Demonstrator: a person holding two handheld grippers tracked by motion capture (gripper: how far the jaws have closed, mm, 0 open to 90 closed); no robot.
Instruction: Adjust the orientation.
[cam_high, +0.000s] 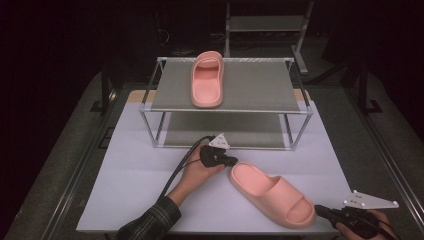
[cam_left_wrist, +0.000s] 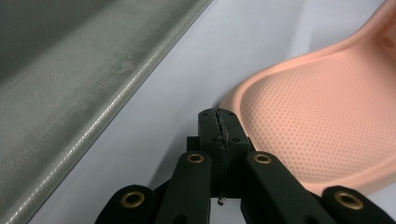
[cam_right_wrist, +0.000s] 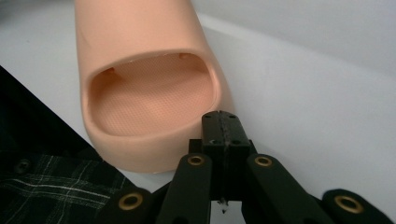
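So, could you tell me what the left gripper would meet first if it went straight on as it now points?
Probably the heel rim of the pink foam slipper on the table; the shut left gripper already sits beside it.

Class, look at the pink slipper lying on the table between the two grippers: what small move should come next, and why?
Probably open the left gripper at the heel rim of the slipper on the table. Both it and the right gripper have their jaws closed with nothing held, one at the heel and one at the toe. The matching slipper already lies on the rack's top shelf, so this one likely goes up next.
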